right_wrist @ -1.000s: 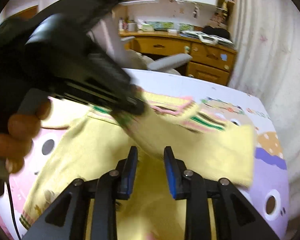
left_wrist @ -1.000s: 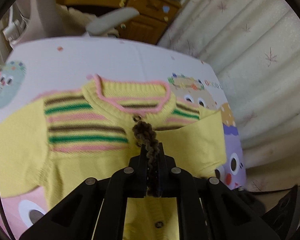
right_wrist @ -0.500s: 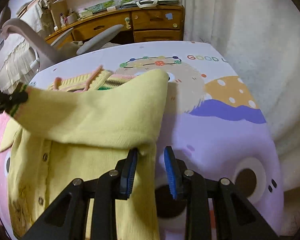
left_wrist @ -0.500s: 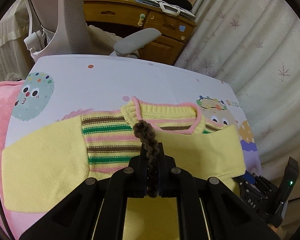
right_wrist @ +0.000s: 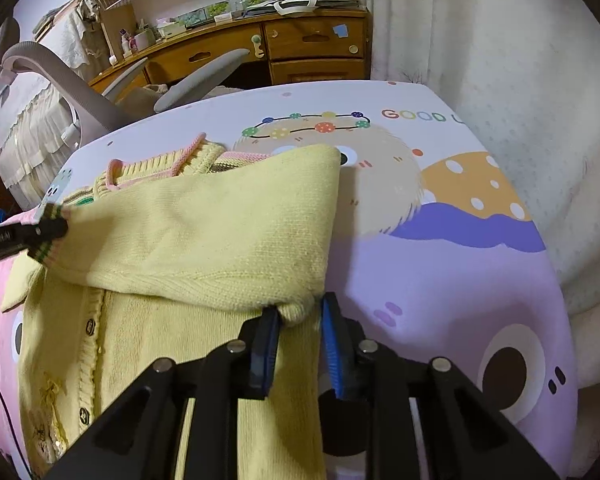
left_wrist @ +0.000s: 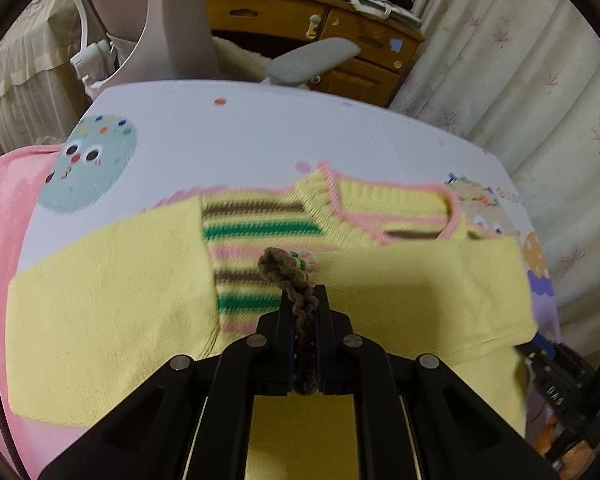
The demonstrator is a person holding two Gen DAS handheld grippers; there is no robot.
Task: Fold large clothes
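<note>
A yellow knitted cardigan [left_wrist: 100, 300] with brown, green and pink stripes lies flat on the cartoon-print sheet [left_wrist: 260, 128]. One sleeve [right_wrist: 204, 232] is folded across its chest. My left gripper [left_wrist: 303, 292] is shut on that sleeve's brown striped cuff [left_wrist: 282, 268] and holds it over the striped chest. In the right wrist view the same gripper [right_wrist: 48, 228] grips the cuff at the far left. My right gripper [right_wrist: 300, 310] is at the cardigan's side edge, where the sleeve folds over. Its jaws are closing, with a bump of that fold [right_wrist: 296, 312] between them, not pinched.
A pink blanket [left_wrist: 4, 216] covers the sheet's left side. Past the far edge stand a grey office chair [left_wrist: 312, 60] and a wooden desk [right_wrist: 312, 40]. A pale curtain [left_wrist: 540, 92] hangs close on the right. Bare purple sheet [right_wrist: 440, 280] lies right of the cardigan.
My left gripper has sunk toward the chest with the cuff. My right gripper swung from above the cardigan to its right edge, and its jaws have narrowed around the fold.
</note>
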